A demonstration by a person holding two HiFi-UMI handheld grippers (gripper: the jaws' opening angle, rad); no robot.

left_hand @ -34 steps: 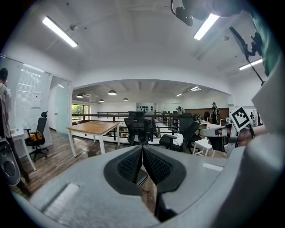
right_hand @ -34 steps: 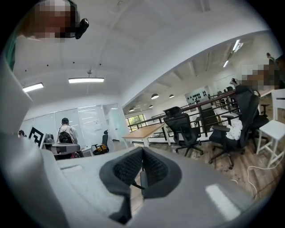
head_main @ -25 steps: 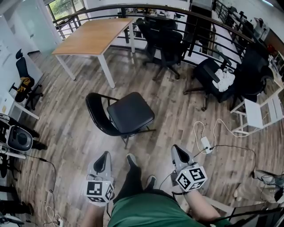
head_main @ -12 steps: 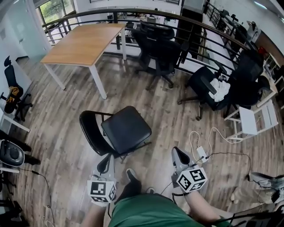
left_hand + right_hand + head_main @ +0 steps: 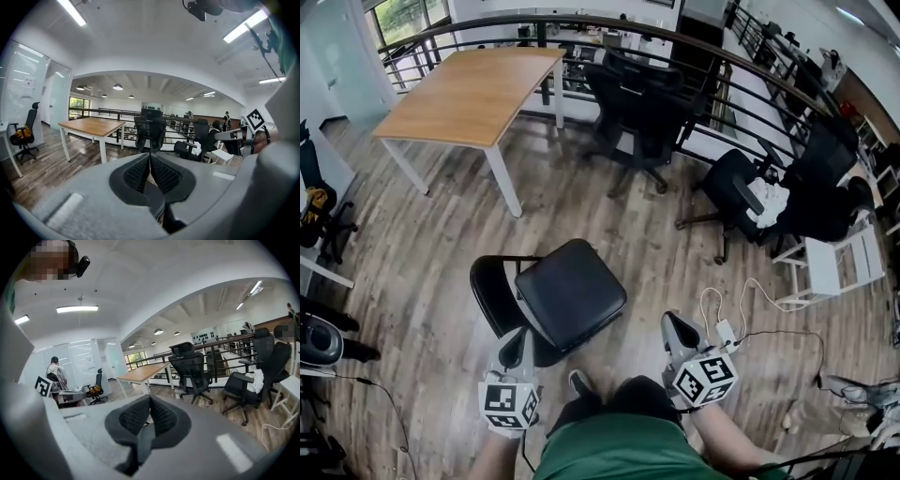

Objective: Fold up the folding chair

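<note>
Two grippers show at the bottom of the head view, both clenched on nothing: in each gripper view the ribbed pads (image 5: 137,174) meet with no gap and no object between them.

The chair (image 5: 567,295), black and unfolded, stands on the wood floor (image 5: 422,244) just below the middle of the head view. Its seat lies flat and its backrest is on its 9 o'clock side.

The left gripper (image 5: 517,337) is at the chair's 7 o'clock. Its tip overlaps the seat's near corner in the picture, but I cannot tell whether they touch. The right gripper (image 5: 673,324) is at the chair's 4 o'clock, near it but apart.

From the chair, a wooden table (image 5: 473,89) stands well apart at 11 o'clock. An office chair (image 5: 633,103) stands at 12 o'clock and another (image 5: 736,183) at 2 o'clock. A dark railing (image 5: 712,70) curves behind both. A white power strip (image 5: 727,331) with a looped cord lies on the floor at 3 o'clock from the right gripper, just beside it.
</note>
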